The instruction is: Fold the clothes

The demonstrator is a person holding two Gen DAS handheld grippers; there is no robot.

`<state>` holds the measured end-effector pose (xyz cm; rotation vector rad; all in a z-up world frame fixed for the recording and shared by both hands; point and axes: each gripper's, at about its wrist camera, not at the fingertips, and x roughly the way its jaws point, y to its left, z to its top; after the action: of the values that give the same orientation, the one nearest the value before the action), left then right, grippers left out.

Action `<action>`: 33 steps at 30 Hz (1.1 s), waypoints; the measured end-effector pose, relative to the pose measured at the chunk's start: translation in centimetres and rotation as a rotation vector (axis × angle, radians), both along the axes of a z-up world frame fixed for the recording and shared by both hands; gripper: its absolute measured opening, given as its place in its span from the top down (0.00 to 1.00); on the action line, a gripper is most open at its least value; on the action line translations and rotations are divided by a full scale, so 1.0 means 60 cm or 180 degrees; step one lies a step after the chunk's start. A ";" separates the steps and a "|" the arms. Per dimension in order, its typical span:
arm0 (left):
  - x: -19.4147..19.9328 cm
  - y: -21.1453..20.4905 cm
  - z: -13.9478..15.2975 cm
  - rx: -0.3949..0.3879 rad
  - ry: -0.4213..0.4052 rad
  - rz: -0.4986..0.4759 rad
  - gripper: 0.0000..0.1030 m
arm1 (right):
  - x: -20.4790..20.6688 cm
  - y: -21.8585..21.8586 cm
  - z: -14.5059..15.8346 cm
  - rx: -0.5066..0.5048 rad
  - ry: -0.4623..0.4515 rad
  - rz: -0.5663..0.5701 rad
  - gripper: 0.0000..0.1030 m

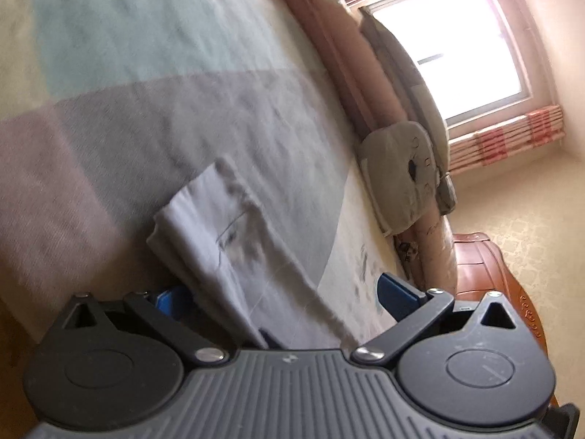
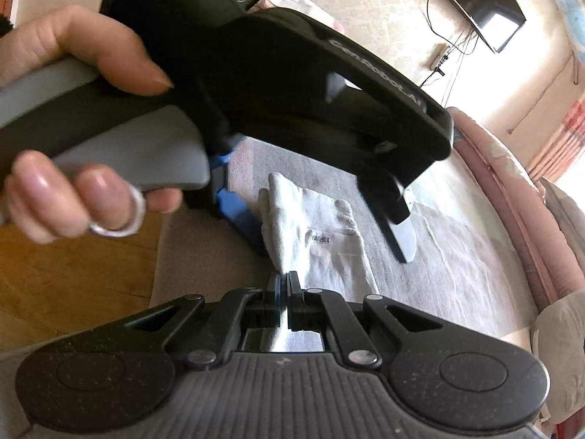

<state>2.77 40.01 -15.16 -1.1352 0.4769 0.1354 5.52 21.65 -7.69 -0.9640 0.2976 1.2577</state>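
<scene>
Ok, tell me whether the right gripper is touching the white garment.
Touching. The right wrist view shows the right gripper shut on the white garment, with a fold pinched between its closed pads.

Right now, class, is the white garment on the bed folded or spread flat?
Folded: the white garment lies as a narrow layered strip on the bed, doubled edges visible, its near end pinched in the shut right gripper.
</scene>
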 end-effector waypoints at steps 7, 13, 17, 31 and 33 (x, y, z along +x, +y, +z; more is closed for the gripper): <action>0.005 0.007 -0.007 0.0057 -0.0247 0.0063 0.01 | 0.004 -0.016 0.005 0.0024 0.0074 -0.0057 0.96; 0.021 -0.014 -0.001 0.0525 -0.0119 0.0060 0.12 | 0.020 -0.042 0.021 0.0081 0.0510 -0.0207 0.82; 0.013 -0.032 -0.003 0.0797 -0.0112 0.0106 0.25 | 0.034 -0.103 0.049 0.0206 0.0772 -0.0333 0.57; 0.009 -0.033 0.008 0.1332 0.0282 0.0143 0.88 | 0.171 -0.298 0.053 0.0794 0.2354 -0.1583 0.16; 0.011 -0.040 0.019 0.1478 0.0309 0.0089 0.88 | 0.186 -0.313 0.033 0.0935 0.2737 -0.1736 0.11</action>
<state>3.44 37.61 -14.04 -0.6819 0.4846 0.3099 16.70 2.89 -5.69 -0.0213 0.9447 1.0955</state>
